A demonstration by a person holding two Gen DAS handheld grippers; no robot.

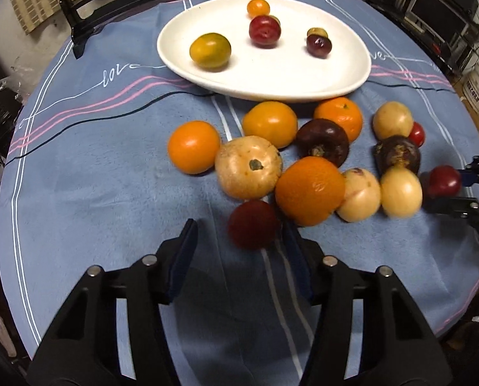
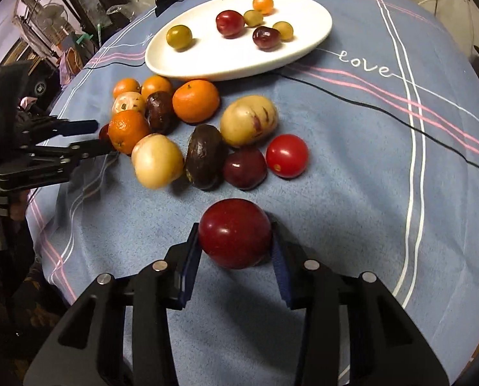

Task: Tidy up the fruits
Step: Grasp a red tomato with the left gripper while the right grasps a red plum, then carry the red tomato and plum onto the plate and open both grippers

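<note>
Red plum [image 2: 235,233] on blue tablecloth [image 2: 352,160], between right gripper [image 2: 236,251] pads, both touching: gripped. Second red plum [image 1: 253,224] inside left gripper [image 1: 239,241], against one pad, other clear: not clamped. White plate [image 2: 188,64] straight ahead; fruit pile [image 2: 191,135] between.

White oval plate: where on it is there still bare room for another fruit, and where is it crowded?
The white oval plate is bare along its near edge, in front of the yellow-green round fruit, and across its middle. The far end is crowded: a red plum, a dark purple fruit and small yellow and orange fruits cluster there.
</note>
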